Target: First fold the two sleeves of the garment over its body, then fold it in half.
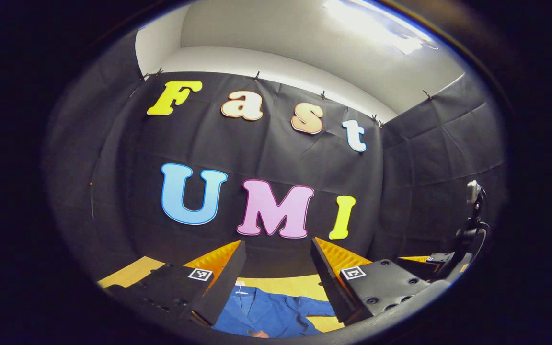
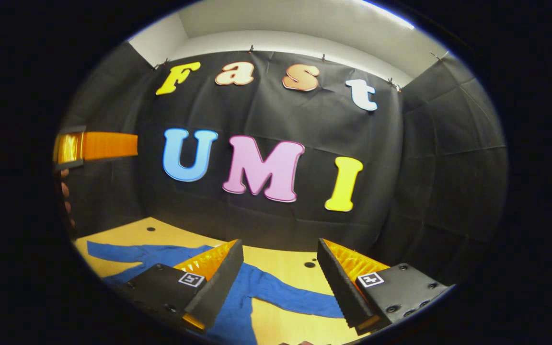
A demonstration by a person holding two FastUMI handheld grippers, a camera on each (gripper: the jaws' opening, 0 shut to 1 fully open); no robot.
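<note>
Lying flat on the table, the blue garment is seen below and beyond both sets of jaws. In the left gripper view, the left gripper is held above the table with its jaws wide apart, and nothing is held between them. The garment's collar end is seen in the gap between the two fingers, low in the picture, with a small white label at the neck; the writing on it is too small to be read. A part of the garment is spread toward the right, behind the right-hand finger.

In the right gripper view, the right gripper is also held above the table, jaws wide apart and empty. The garment is not touched by them. One sleeve is stretched to the left behind the left-hand finger, and another long strip of blue cloth runs to the right, reaching the base of the right-hand finger. The middle of the garment is seen between the fingers, lower in the picture.

A small square black-and-white marker is fixed on each finger base. Two dark holes are seen in the table top. At the far left of the right gripper view, the other gripper's finger and some fingertips of a hand are seen.
</note>
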